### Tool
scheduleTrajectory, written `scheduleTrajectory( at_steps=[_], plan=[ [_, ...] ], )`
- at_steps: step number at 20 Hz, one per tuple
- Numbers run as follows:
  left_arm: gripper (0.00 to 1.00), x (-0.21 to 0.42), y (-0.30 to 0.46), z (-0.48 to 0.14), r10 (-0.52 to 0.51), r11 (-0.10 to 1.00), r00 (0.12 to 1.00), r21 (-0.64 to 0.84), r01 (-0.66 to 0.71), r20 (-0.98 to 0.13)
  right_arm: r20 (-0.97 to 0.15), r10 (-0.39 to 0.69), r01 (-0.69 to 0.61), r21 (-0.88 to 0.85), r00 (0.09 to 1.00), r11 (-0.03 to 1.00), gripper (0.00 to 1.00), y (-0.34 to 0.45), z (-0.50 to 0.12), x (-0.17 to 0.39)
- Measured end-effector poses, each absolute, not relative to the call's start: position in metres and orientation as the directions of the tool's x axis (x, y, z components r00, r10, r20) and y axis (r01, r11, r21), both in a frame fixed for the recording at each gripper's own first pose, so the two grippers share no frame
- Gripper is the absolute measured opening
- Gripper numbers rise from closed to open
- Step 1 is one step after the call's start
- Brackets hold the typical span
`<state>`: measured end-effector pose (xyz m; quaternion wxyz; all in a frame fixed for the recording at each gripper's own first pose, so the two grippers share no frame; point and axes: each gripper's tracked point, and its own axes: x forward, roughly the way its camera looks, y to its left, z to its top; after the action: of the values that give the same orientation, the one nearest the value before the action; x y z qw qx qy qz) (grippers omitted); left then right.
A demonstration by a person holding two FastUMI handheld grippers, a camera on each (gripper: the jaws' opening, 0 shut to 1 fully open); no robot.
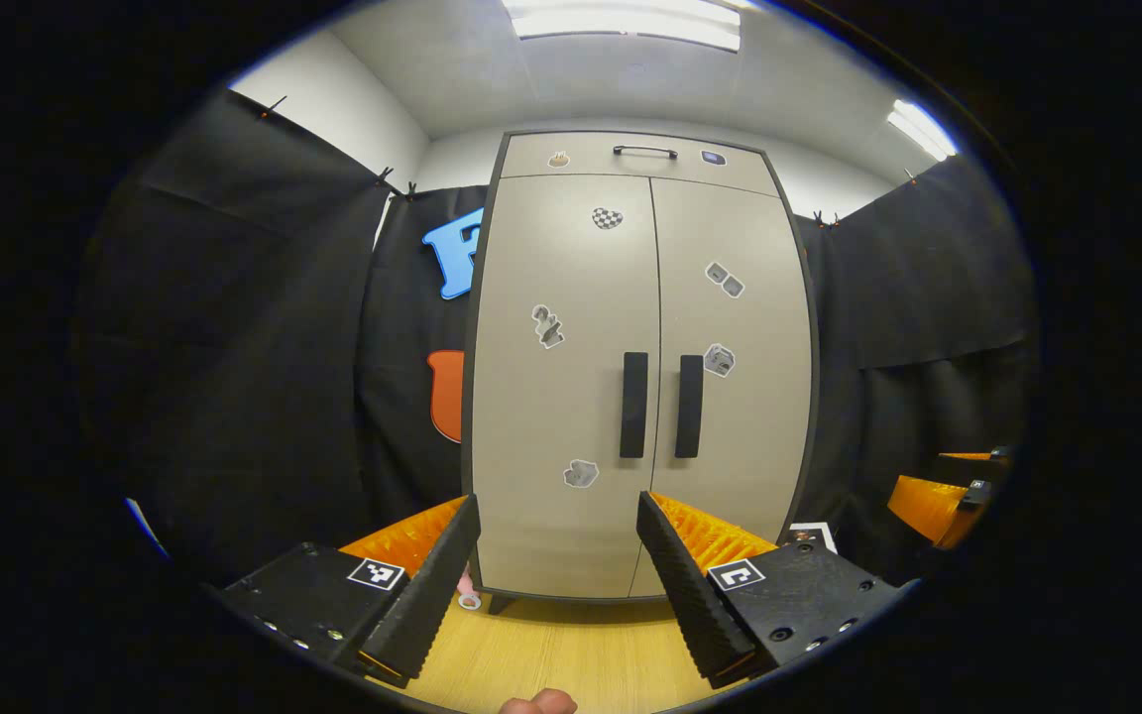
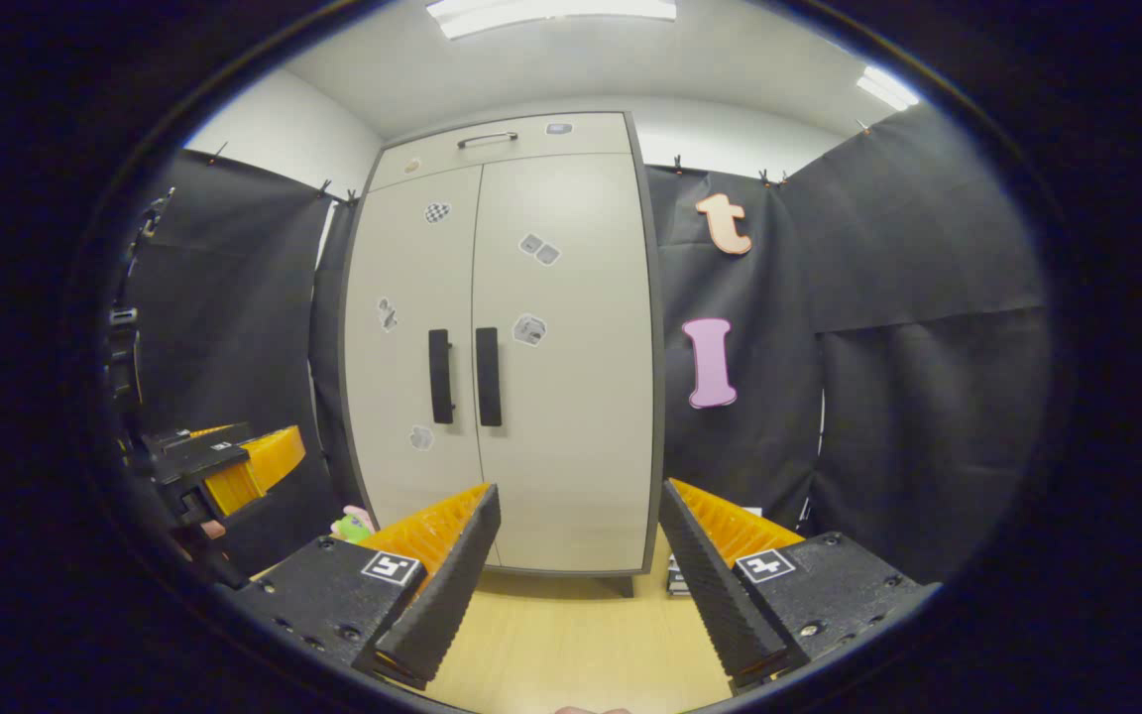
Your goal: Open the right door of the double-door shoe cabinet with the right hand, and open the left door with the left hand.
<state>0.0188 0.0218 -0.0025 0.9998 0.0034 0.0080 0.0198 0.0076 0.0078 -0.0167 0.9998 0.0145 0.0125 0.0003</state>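
both doors of the cabinet (image 1: 635, 367) are sitting closed. the left tool (image 1: 558, 516) and right tool (image 2: 579, 501) are hovering wide apart, well short of its handles (image 1: 660, 405).

Floor (image 1: 571, 654): pale wood boards along the bottom of both views.
Ceiling lights (image 1: 626, 20): bright panels, top centre.
Small pink-and-green toy (image 2: 353, 523): on the floor, lower left of right gripper view.

Open floor (image 1: 551, 654) lay before the shoe cabinet (image 1: 571, 397), unobstructed up to both shut doors and their handles (image 1: 633, 404). Left of the cabinet's foot, a small pink object (image 1: 468, 595). Black cloth (image 2: 908, 397) closed in either side.
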Motion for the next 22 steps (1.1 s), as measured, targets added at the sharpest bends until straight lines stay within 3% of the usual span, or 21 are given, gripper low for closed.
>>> scheduleTrajectory(
  at_steps=[1, 4, 11, 12, 16, 22],
  plan=[
    [0.95, 0.021, 0.024, -0.003, 0.040, 0.999, 0.999, 0.011, -0.040, -0.010, -0.028, -0.004, 0.004, 0.027, 1.000, 1.000, 0.96, 0.008, -0.018, 0.008],
    [0.95, 0.026, 0.018, -0.003, 0.012, 1.000, 1.000, 0.013, -0.012, -0.002, -0.023, -0.023, 0.024, 0.037, 0.999, 0.999, 1.00, 0.009, -0.015, 0.012],
    [0.95, 0.036, 0.006, -0.001, -0.044, 0.999, 0.999, 0.014, 0.044, 0.017, -0.019, -0.055, 0.056, 0.031, 0.998, 0.998, 0.96, 0.010, -0.012, 0.015],
    [0.95, 0.035, 0.004, 0.000, -0.054, 0.998, 0.998, 0.011, 0.054, 0.022, -0.013, -0.054, 0.055, 0.031, 0.998, 0.998, 1.00, 0.012, -0.011, 0.016],
    [0.95, 0.029, 0.002, -0.005, -0.079, 0.997, 0.997, 0.009, 0.079, 0.023, -0.005, -0.030, 0.030, 0.041, 1.000, 0.999, 0.96, 0.028, -0.006, 0.025],
    [0.95, 0.022, 0.016, -0.021, -0.055, 0.998, 0.998, 0.025, 0.056, -0.005, 0.015, 0.062, -0.063, 0.037, 0.998, 0.997, 1.00, 0.066, 0.015, 0.075]
  ],
)
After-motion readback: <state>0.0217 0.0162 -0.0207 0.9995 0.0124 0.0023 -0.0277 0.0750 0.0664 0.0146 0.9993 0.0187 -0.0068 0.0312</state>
